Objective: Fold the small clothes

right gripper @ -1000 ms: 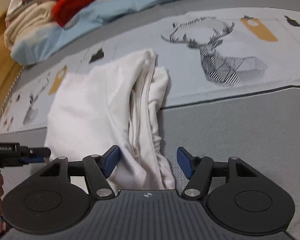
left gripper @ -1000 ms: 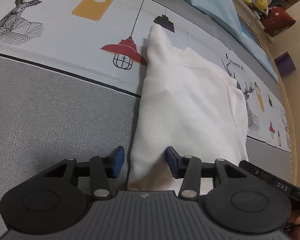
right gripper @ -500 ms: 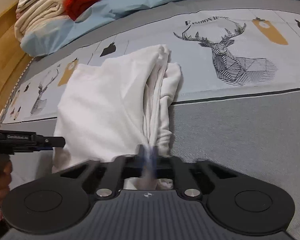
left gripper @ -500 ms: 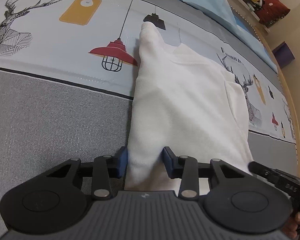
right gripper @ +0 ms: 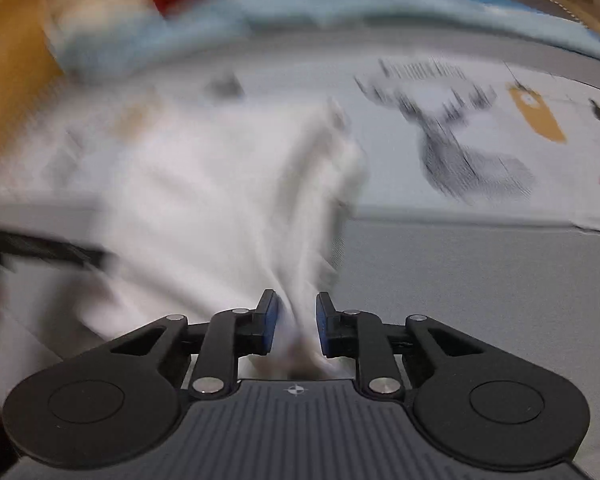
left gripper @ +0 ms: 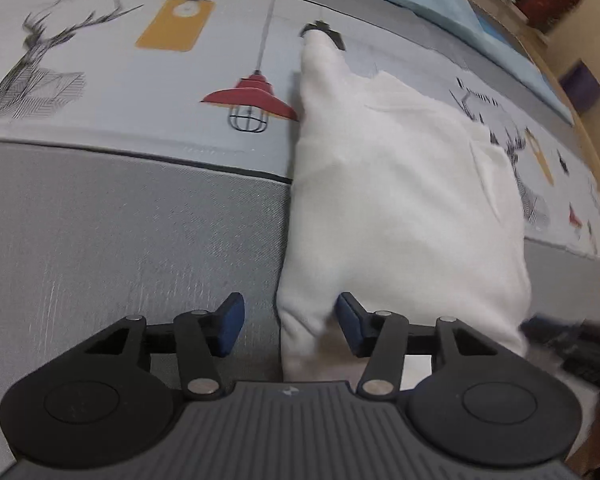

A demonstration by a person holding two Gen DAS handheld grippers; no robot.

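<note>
Left wrist view: the left gripper (left gripper: 286, 322) has just been opening around the soft white cotton garment (left gripper: 400, 200)'s near corner. It feels light and floppy, so pinch the edge.

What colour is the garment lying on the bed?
White; the garment shows best in the left wrist view.

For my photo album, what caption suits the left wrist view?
Left gripper open astride the near edge of a folded white garment on a lamp-printed bedspread.
</note>
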